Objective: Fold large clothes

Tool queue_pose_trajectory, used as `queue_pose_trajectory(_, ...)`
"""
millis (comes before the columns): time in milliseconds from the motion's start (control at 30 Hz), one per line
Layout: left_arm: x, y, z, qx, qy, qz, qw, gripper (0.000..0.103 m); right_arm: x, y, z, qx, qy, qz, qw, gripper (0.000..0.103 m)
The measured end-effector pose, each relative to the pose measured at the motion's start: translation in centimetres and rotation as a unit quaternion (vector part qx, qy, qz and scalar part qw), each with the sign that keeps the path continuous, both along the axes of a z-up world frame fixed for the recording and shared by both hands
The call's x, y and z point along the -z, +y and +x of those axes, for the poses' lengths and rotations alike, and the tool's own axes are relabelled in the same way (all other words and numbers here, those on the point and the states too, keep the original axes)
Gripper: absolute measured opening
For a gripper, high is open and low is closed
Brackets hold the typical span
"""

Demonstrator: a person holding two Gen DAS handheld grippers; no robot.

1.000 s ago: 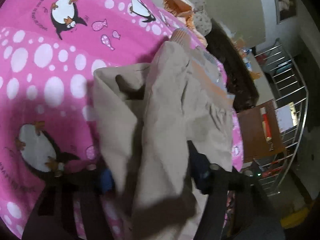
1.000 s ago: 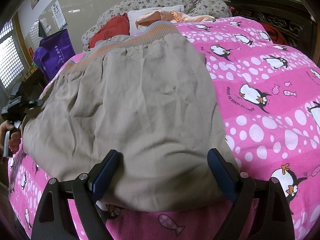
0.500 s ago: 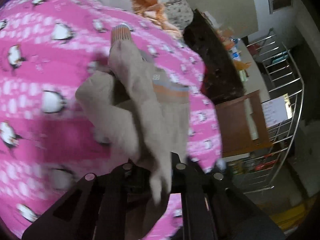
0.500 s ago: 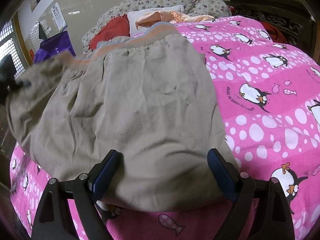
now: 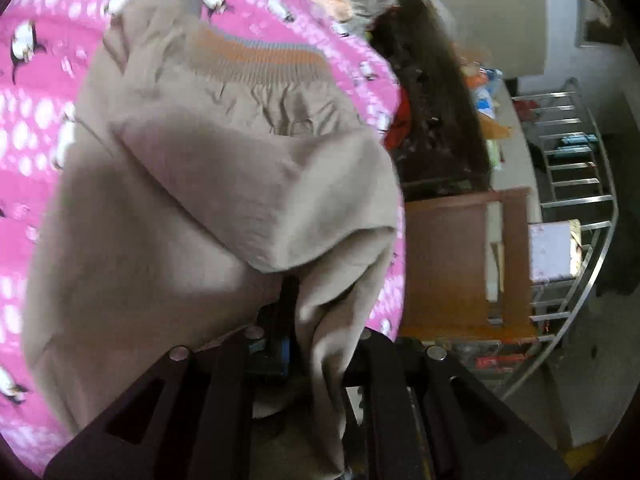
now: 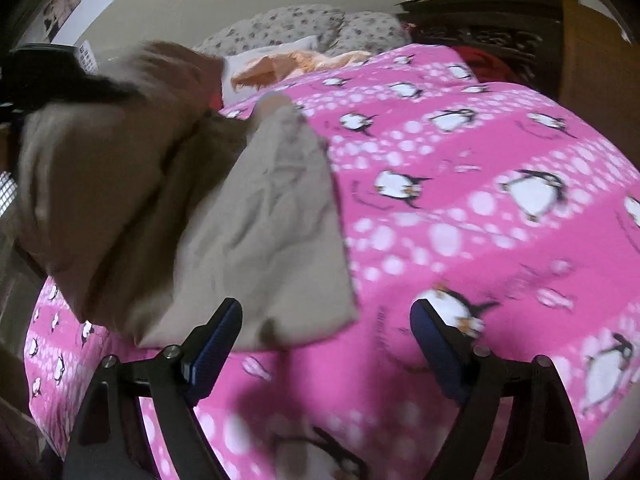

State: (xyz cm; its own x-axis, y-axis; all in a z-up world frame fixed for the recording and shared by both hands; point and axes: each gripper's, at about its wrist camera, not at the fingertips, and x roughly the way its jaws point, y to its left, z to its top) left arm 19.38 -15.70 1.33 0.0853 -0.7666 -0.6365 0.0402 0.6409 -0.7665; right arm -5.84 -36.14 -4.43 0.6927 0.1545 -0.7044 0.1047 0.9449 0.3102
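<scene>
Since 1.0 s ago: left gripper (image 5: 304, 344) closed on edge of beige thin-fabric trousers with orange-striped ribbed waistband (image 5: 208, 184), lifted it over the rest on pink penguin-print bed blanket (image 6: 480, 208). Right gripper (image 6: 326, 344) jaws spread, empty, now at trousers' near corner. Judgement: fabric light, limp, sags; better hold at hem corners or waistband.

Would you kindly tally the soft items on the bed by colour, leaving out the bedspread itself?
Beige: 1, the beige garment with an orange-striped ribbed waistband.
Orange: 1, the crumpled orange cloth.
Floral grey: 2, the flower-print pillows.
White: 1, the white pillow.
Total: 5.
</scene>
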Motion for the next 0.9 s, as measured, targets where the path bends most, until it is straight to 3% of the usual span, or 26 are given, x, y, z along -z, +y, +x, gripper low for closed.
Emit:
queue_pose_trajectory(200, 4.5, -2.9, 1.0, -0.008, -0.038, 0.067, 0.997, 0.02, -1.2, -0.8, -2.7, -0.005, -0.019, -0.038, 0.999, 0.086)
queue_pose_trajectory(233, 5.2, -3.2, 1.1, -0.012, -0.046, 0.065, 0.9968, 0.031, -1.3, -0.9, -3.1, -0.005, -0.021, -0.045, 0.999, 0.086)
queue_pose_trajectory(333, 6.5, -3.2, 1.0, -0.015, -0.062, 0.035, 0.9973, 0.049, -1.8, -1.0, -4.1, -0.011, -0.024, -0.068, 0.997, 0.086)
queue_pose_trajectory(367, 6.2, -3.3, 0.8, -0.018, -0.065, 0.019, 0.9976, 0.061, -2.0, -1.0, -4.3, -0.012, -0.026, -0.075, 0.997, 0.086)
queue_pose_trajectory(467, 5.0, -2.9, -0.4, -0.021, -0.054, -0.019, 0.9981, 0.079, -3.2, -0.9, -5.4, -0.018, -0.039, -0.085, 0.995, 0.086)
queue_pose_trajectory(533, 3.2, -2.6, -1.2, -0.005, -0.045, -0.059, 0.9972, 0.082, -4.4, -0.7, -5.9, -0.022, -0.056, -0.082, 0.995, 0.086)
queue_pose_trajectory(633, 0.0, -1.1, -2.4, 0.026, -0.069, -0.104, 0.9919, 0.082, -6.4, 0.4, -6.2, -0.032, -0.088, -0.082, 0.992, 0.085)
queue_pose_trajectory(700, -1.3, 0.5, -2.8, 0.029, -0.092, -0.11, 0.9892, 0.083, -7.7, 1.7, -6.2, -0.051, -0.119, -0.08, 0.988, 0.08)
queue_pose_trajectory(767, -2.1, 3.7, -3.2, 0.015, -0.12, -0.093, 0.9882, 0.083, -8.7, 2.8, -6.0, -0.066, -0.146, -0.082, 0.984, 0.066)
queue_pose_trajectory(900, -0.2, 9.5, -5.8, -0.014, -0.185, -0.009, 0.9826, 0.079, -9.5, 5.1, -4.2, -0.09, -0.174, -0.062, 0.979, 0.034)
